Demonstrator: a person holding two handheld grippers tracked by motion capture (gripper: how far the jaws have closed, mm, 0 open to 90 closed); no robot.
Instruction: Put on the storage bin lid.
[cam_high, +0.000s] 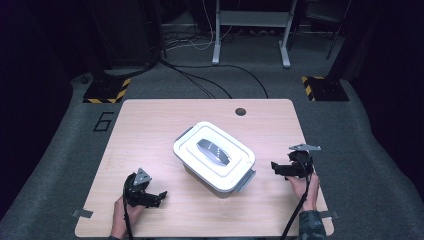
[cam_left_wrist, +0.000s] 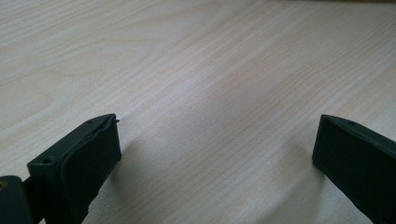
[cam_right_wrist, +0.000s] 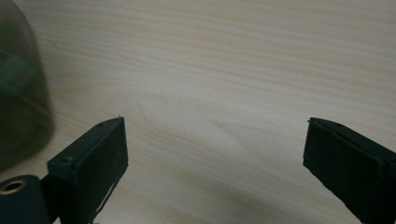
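Observation:
A white lidded plastic box (cam_high: 214, 155) with a grey handle on its lid and grey side clips sits turned at an angle in the middle of the wooden table (cam_high: 150, 125). My left gripper (cam_high: 156, 198) rests low near the front left, held by a hand, jaws wide apart over bare wood (cam_left_wrist: 215, 121). To the right of the box, my right gripper (cam_high: 278, 168) points toward it and is open too (cam_right_wrist: 215, 140). A dark blurred edge of the box (cam_right_wrist: 18, 116) shows at the left of the right gripper view.
A round cable hole (cam_high: 240, 111) lies near the table's far edge. Beyond the table stand black cables on grey carpet, a metal frame (cam_high: 250, 30) and two yellow-and-black striped bases (cam_high: 107, 91). A "6" is marked on the floor at the left.

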